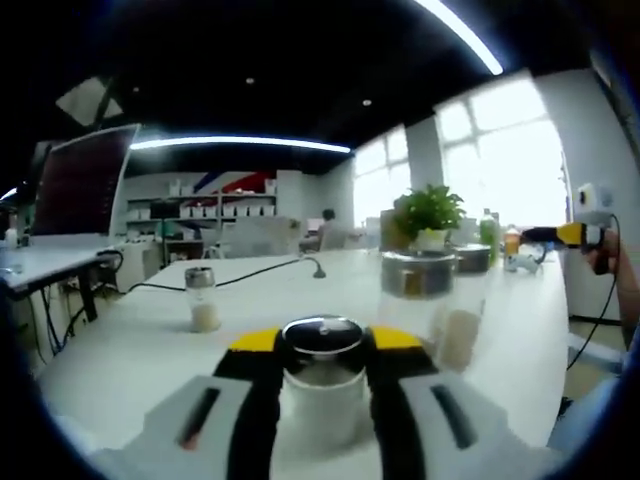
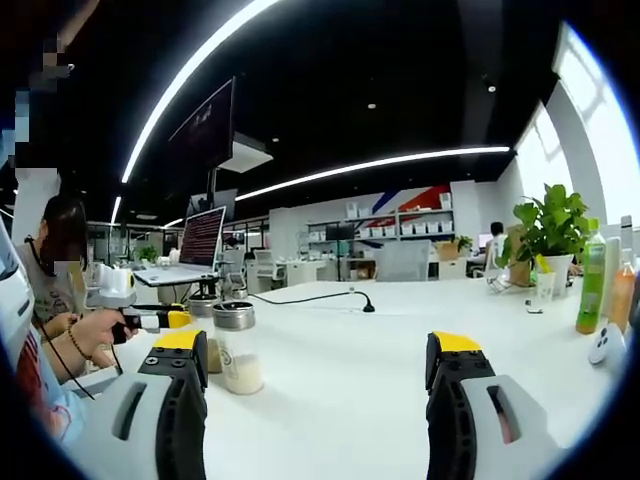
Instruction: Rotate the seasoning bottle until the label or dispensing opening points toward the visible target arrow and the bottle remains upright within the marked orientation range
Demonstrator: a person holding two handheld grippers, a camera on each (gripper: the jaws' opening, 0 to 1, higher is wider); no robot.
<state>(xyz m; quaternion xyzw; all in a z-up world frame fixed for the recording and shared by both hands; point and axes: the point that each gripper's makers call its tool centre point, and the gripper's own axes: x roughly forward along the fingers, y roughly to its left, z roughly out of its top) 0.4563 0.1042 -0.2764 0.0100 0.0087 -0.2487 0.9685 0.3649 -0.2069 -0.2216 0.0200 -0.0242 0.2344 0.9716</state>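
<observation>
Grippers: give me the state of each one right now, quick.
Left gripper: fingers closed around a seasoning bottle with a shiny lid, standing on the white table.
Right gripper: open, fingers wide apart, holding nothing.

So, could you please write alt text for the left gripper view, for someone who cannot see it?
The left tongs, yellow-tipped, are closed around a clear glass seasoning bottle with a shiny metal lid standing upright on a white table. A similar lidded bottle stands apart to the left, two more to the right, with a potted green plant behind.

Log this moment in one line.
left gripper: shut on clear glass seasoning bottle with chrome lid | right gripper: open | white table
</observation>
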